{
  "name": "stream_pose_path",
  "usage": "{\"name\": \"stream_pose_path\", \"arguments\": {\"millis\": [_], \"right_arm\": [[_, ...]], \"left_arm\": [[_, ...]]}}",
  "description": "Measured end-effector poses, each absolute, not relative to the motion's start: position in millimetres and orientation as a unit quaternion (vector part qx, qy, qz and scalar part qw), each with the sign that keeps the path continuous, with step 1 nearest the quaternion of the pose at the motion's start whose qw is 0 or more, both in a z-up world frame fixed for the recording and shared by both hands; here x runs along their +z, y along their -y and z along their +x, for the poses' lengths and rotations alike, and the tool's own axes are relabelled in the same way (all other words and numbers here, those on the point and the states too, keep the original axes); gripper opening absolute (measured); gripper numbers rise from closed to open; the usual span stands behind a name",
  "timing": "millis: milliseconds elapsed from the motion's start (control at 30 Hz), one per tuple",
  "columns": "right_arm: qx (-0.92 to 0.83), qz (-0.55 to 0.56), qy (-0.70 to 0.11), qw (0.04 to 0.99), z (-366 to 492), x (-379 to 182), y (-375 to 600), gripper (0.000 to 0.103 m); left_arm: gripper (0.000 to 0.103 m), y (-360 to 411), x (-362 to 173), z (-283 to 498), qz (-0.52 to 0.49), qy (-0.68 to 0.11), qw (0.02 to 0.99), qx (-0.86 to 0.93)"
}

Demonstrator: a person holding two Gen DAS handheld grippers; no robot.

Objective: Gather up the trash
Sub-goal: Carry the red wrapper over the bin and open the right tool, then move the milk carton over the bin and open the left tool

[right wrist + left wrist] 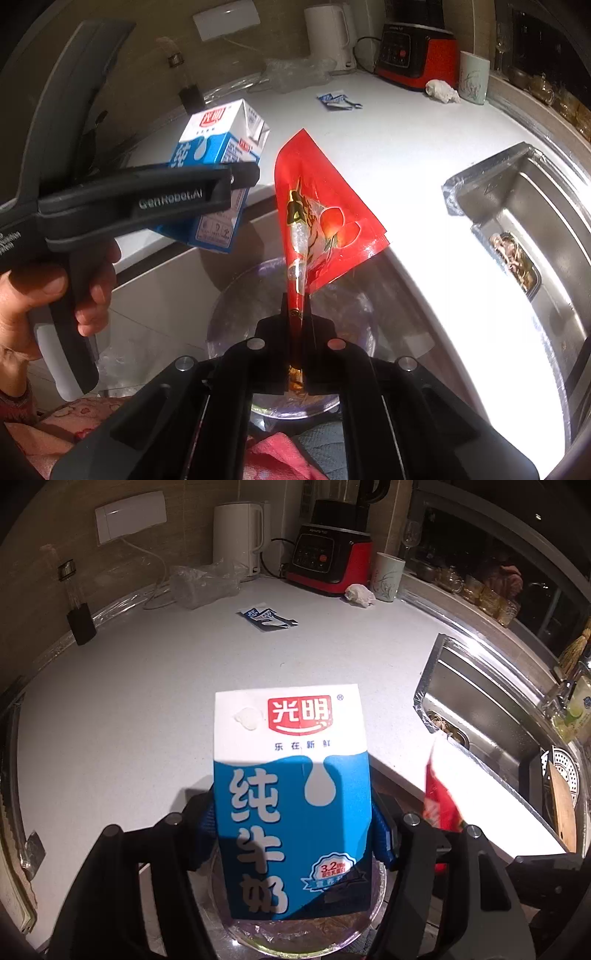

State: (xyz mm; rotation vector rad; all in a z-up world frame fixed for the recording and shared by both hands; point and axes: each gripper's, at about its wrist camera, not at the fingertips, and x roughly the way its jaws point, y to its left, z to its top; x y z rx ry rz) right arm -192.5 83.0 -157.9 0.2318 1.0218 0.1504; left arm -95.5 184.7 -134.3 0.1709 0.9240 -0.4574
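Milk carton (291, 805) in L gripper (291, 830) (red wrapper (317, 206) in R gripper (297, 332)).

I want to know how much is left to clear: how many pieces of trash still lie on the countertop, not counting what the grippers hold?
3. A torn blue-and-white wrapper mid-counter, a crumpled white tissue by the red blender base, and crumpled clear plastic beside the white kettle. More may be hidden.

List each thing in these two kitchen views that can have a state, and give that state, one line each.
left gripper: shut on milk carton
milk carton: held upright above the bin
right gripper: shut on red wrapper
red wrapper: pinched, hanging over the bin
bin: open, liner inside
blue wrapper: lying flat on the counter
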Motion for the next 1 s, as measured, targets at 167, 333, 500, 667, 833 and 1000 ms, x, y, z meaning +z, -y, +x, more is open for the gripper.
{"name": "stream_pose_path", "arguments": {"millis": [167,333,500,667,833,1000], "right_arm": [[0.097,0.113,-0.514,0.845,-189,-199,-111,0.005],[0.122,0.132,-0.553,0.814,-168,-259,-126,0.006],[0.117,0.135,-0.591,0.786,-149,-312,-133,0.009],[0.106,0.109,-0.625,0.766,-136,-346,-145,0.040],[0.105,0.106,-0.622,0.769,-134,-339,-147,0.076],[0.105,0.139,-0.583,0.794,-148,-292,-122,0.080]], "left_arm": [[0.064,-201,-135,-108,0.076,-0.430,0.870,-0.231],[0.064,-216,-131,-112,0.067,-0.414,0.877,-0.234],[0.064,-224,-125,-116,0.064,-0.401,0.883,-0.235],[0.064,-229,-125,-119,0.071,-0.398,0.885,-0.232],[0.064,-231,-128,-117,0.075,-0.400,0.884,-0.231],[0.064,-230,-133,-116,0.082,-0.404,0.879,-0.237]]}}
